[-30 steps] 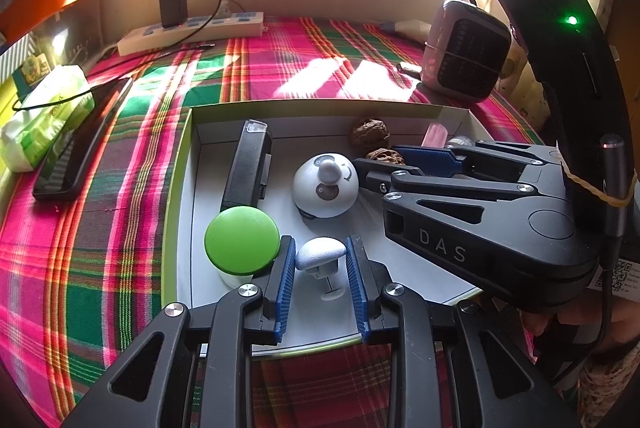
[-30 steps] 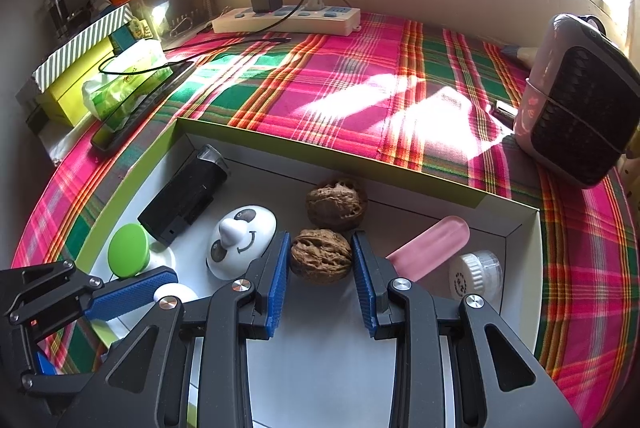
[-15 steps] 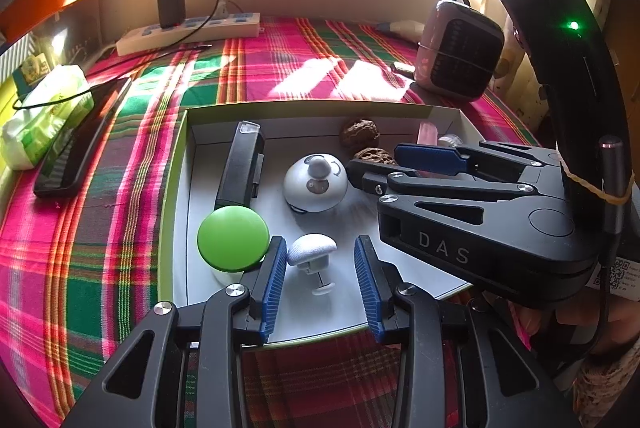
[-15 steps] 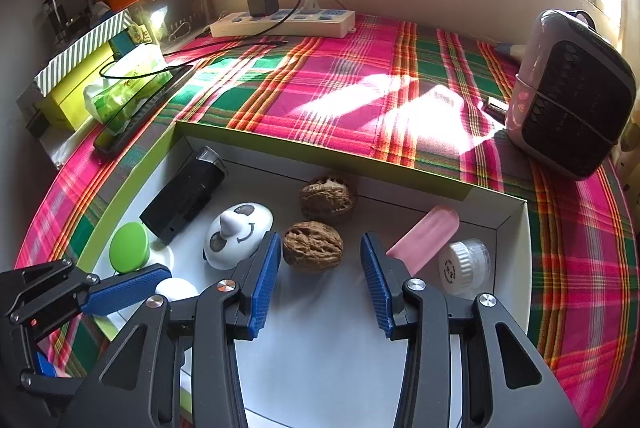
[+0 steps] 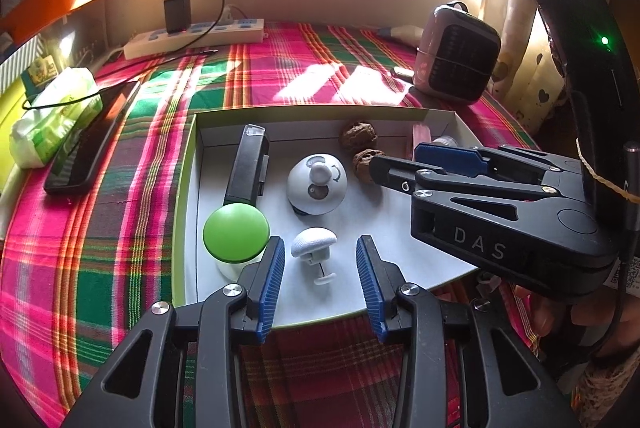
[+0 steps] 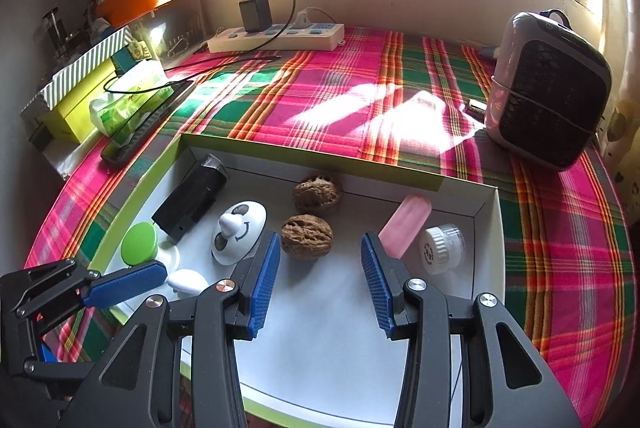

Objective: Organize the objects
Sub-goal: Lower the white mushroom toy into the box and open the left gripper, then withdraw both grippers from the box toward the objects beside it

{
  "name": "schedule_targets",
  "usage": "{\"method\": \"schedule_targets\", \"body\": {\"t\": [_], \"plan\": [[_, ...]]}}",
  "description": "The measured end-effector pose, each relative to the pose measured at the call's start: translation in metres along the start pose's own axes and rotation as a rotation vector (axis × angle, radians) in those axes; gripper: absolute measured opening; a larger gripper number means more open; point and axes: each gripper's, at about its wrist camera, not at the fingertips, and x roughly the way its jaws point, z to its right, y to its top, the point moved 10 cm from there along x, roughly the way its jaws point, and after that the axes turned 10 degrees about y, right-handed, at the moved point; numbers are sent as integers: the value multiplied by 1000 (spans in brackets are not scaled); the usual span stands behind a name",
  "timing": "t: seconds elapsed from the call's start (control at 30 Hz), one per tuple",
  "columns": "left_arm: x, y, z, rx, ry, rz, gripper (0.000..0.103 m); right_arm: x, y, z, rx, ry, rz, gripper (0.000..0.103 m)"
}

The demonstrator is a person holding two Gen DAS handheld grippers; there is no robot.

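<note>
Beside the white mushroom (image 5: 314,243), a green cap (image 5: 235,233) crowds the tray (image 5: 185,188).

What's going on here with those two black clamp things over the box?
A person is tidying small things into a shallow white box with two hand-held grippers. The left gripper has just been opening; a small white mushroom-shaped piece lies free between its jaws. The right gripper has also let go: its jaws stand apart around a walnut resting on the box floor.
</note>
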Motion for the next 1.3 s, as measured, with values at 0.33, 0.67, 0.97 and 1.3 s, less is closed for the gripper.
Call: {"method": "schedule_targets", "body": {"t": [0.33,0.67,0.97,1.3], "plan": [[-12,-3,-4,-11,2,20,36,-23,-10,1,22,-6,41,44],[-34,-10,-8,-25,-2,61,36,-60,-23,3,29,-37,112,44],[-46,-22,-8,-14,-21,69,36,-82,-48,11,36,-75,126,44],[-48,-34,4,12,-54,55,36,-92,-69,19,58,-95,132,44]]}}
